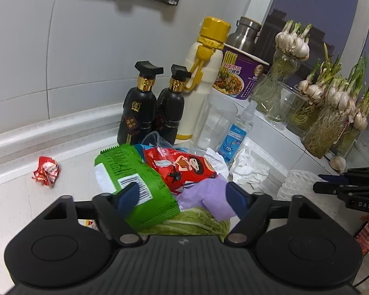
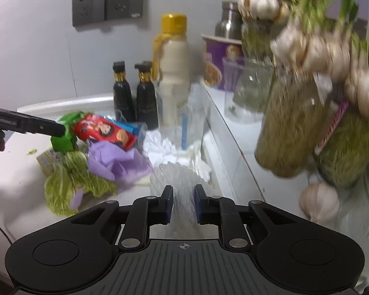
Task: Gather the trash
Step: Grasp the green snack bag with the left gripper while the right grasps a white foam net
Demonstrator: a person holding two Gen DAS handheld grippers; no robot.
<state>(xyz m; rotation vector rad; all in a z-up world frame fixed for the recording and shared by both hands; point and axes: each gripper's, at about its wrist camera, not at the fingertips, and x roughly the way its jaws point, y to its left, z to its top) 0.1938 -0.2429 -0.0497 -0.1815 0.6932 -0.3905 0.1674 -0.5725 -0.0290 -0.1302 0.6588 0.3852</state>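
right hand-held gripper point(image 2: 183, 202): clamps white foam net point(image 2: 174, 179) | left hand-held gripper point(image 1: 182, 198): agape over green wrapper point(image 1: 137, 179)

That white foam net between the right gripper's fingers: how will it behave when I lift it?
The white foam net looks like open mesh, so probably very light and squashy; the right gripper may crush it rather than meet resistance. It will likely hang limp instead of holding shape. Its ribbed surface should give decent grip, though a strand could snag the crumpled tissue behind it.

A home kitchen: sauce bottles point(image 1: 137, 113), sprouting garlic jars point(image 1: 327, 113) and wall sockets point(image 2: 108, 5) along a counter point(image 1: 12, 196).
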